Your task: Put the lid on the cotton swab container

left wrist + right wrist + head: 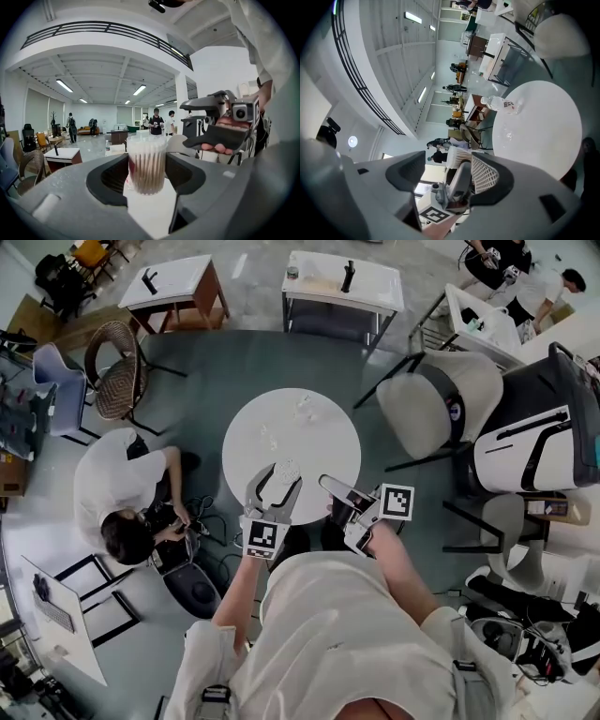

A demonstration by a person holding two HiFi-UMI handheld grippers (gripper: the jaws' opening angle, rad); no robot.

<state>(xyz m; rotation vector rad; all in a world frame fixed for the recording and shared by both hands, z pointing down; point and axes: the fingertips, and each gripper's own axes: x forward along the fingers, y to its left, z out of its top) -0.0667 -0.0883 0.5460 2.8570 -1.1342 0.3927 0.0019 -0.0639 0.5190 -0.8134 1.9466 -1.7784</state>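
The cotton swab container (146, 159) is a clear cup packed with swabs. It stands upright between the jaws of my left gripper (146, 172), whose pads press its two sides, just over the near part of the round white table (319, 442). A slightly wider clear band rings its top; I cannot tell if that is a lid. In the head view the container (286, 468) sits in the left gripper (281, 476). My right gripper (335, 501) hovers close to its right, jaws apart, with nothing seen between them. It faces the left gripper (457, 186) and the container (458, 157).
A clear bottle (502, 104) lies at the far side of the table, with a small clear item (270, 437) nearer. A person (122, 493) crouches on the floor at left. Chairs (441, 404) and a white case (530, 442) stand to the right.
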